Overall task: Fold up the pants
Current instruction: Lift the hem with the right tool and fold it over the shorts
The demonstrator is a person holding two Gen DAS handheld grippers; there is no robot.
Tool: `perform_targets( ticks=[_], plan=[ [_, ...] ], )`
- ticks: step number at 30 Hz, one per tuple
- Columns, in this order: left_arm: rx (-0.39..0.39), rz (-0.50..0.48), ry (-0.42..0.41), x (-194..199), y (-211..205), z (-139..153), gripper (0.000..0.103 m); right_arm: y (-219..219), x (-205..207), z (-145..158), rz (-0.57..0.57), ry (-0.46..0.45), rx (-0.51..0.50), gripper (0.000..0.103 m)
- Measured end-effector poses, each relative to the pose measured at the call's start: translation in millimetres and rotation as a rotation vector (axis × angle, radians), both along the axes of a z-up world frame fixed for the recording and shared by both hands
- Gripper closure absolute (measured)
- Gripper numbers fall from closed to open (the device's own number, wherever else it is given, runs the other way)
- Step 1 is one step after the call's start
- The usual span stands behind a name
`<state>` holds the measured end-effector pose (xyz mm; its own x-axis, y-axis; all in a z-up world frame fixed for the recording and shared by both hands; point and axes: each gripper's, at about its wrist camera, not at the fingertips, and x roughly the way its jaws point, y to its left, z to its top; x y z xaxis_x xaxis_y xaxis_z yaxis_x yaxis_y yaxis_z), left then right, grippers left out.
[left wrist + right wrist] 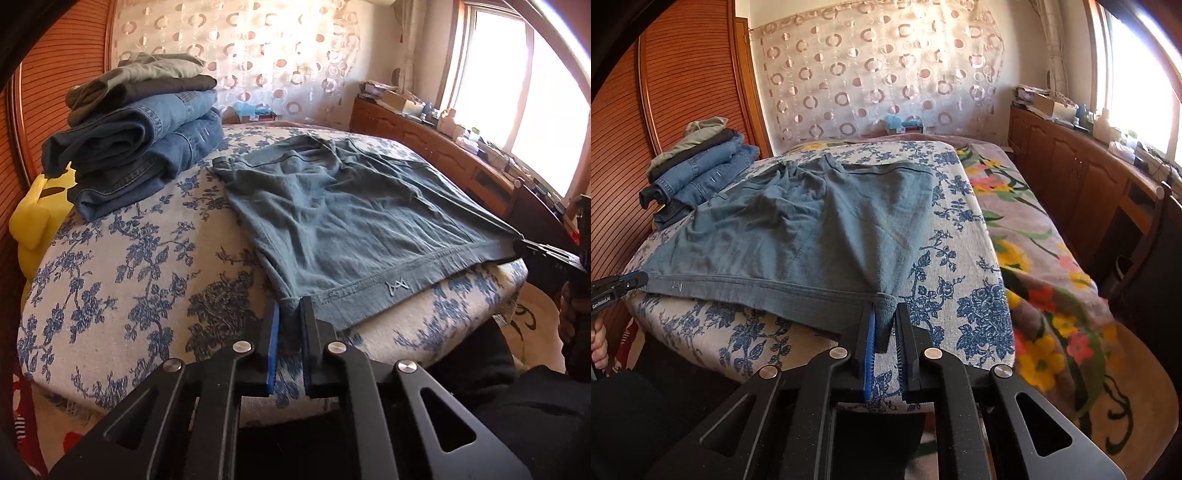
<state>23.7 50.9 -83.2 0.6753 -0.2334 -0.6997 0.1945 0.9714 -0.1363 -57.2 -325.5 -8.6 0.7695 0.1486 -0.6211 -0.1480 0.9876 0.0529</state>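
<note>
On the bed's blue-floral woven cover (122, 266), soft teal pants (332, 221) lie flat and wrinkled, stitched hem nearest. Left gripper (291, 314) and right gripper (886, 325) each have jaws clamped on a hem corner. Folded denim stack (140, 147) sits beyond.

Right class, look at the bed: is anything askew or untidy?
Yes. The teal shorts lie rumpled, their far waist end bunched in creases. The folded pile beside them is uneven, one pair of jeans bulging out. Each claw, left and right, pinches a hem corner.
</note>
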Motion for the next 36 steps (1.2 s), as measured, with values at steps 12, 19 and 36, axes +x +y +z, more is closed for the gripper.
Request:
perform_targets(
  ticks=[12,19,36],
  plan=[
    [0.009,0.014,0.004,2.4,2.6,0.2,0.087,-0.7,11.8,0.2,-0.010,0.000,0.040,0.093],
    [-0.024,0.062,-0.002,10.0,13.4,-2.2,0.056,11.6,18.9,7.8,0.011,-0.037,0.062,0.093],
    [0.007,0.075,-0.001,30.4,26.0,-5.3,0.049,88.0,65.7,13.8,0.261,-0.063,0.039,0.093]
  ],
)
